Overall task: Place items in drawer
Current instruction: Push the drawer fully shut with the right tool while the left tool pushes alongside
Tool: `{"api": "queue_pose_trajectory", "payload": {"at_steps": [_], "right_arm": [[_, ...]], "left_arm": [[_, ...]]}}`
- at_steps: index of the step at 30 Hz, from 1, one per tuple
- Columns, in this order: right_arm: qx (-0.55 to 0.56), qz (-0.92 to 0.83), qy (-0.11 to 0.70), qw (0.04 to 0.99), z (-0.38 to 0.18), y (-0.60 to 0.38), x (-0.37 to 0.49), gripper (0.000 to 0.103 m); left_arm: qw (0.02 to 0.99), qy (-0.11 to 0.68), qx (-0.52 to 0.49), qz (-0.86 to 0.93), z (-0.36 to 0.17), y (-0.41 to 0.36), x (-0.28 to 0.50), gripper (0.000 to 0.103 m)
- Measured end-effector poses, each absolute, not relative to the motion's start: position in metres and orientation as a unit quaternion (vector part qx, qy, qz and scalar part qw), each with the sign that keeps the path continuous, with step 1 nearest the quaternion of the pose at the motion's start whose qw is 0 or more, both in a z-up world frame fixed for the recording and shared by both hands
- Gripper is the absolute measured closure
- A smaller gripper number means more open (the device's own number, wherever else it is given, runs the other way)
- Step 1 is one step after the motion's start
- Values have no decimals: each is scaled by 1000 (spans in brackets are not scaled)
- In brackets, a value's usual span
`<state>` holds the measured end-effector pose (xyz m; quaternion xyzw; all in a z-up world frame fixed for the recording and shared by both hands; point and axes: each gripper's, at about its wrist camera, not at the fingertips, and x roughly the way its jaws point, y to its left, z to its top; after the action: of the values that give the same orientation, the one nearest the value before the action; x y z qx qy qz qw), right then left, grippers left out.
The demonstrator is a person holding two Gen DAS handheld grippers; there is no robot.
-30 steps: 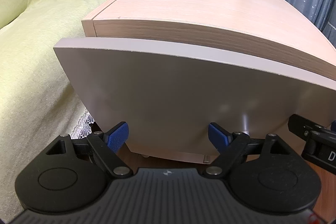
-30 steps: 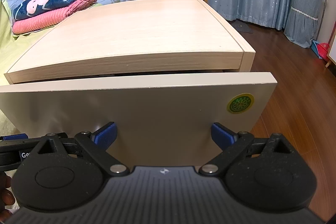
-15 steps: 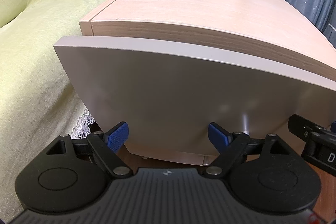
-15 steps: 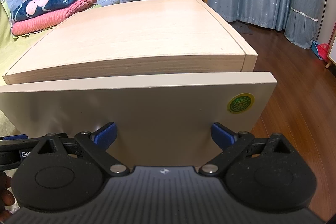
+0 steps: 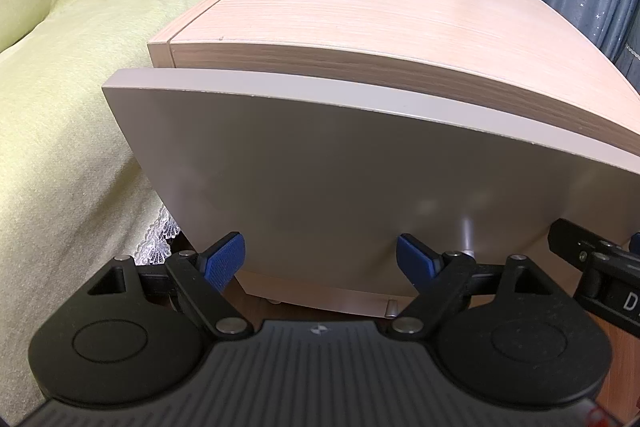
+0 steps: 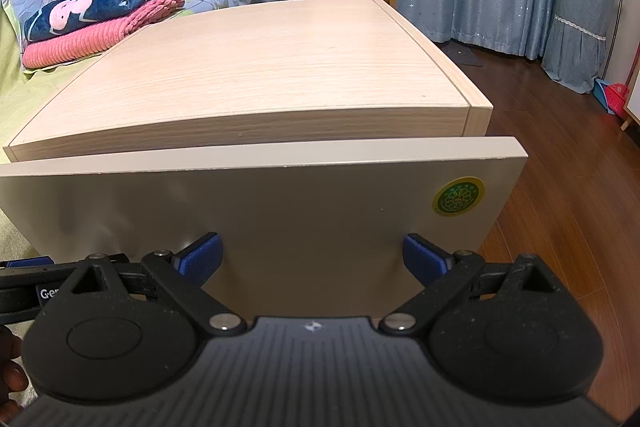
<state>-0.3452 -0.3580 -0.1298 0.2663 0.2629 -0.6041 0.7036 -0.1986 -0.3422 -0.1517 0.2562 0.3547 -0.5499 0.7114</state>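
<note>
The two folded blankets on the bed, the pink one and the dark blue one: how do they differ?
The pink blanket is plain and ribbed; the dark blue blanket is plush with a pink and white picture on it. The pink one lies underneath, flat on the bed; the blue one is stacked on top of it. The pink one sticks out past the blue one at the near edge. Both are folded.

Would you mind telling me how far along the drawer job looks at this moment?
Nearly finished, apparently. Done: the drawer front sits almost flush under the cabinet top, only a thin gap showing; its contents are hidden. In hand: nothing. The left gripper and right gripper are both open, facing the panel low down. Left: probably closing that last gap and backing away.
</note>
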Motion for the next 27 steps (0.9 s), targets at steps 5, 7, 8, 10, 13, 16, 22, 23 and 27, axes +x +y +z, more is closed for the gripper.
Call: {"api": "queue_pose_trajectory", "payload": {"at_steps": [5, 7, 8, 10, 13, 16, 22, 23, 27], "right_arm": [[266, -604, 263, 704, -130, -359, -344, 7], [267, -604, 262, 704, -130, -359, -346, 7], [267, -604, 262, 704, -131, -358, -348, 7], [267, -604, 262, 703, -131, -358, -348, 7], [266, -605, 263, 703, -130, -358, -348, 6], [266, -605, 263, 703, -130, -358, -348, 6], [266, -605, 264, 703, -130, -360, -347, 6], [266, -605, 264, 703, -130, -361, -347, 6], [266, -605, 263, 703, -129, -361, -347, 6]], "left_arm": [[711, 355, 256, -550, -152, -345, -197, 18], [711, 355, 256, -550, -152, -346, -197, 18], [711, 355, 256, -550, -152, -346, -196, 18], [711, 355, 256, -550, -152, -347, -195, 18], [711, 356, 256, -551, -152, -348, -195, 18], [712, 357, 255, -549, -152, -351, -197, 18], [712, 357, 254, -549, -152, -353, -198, 18], [712, 357, 254, -549, -152, -353, -198, 18], [713, 356, 254, -548, -153, -354, -198, 18]]}}
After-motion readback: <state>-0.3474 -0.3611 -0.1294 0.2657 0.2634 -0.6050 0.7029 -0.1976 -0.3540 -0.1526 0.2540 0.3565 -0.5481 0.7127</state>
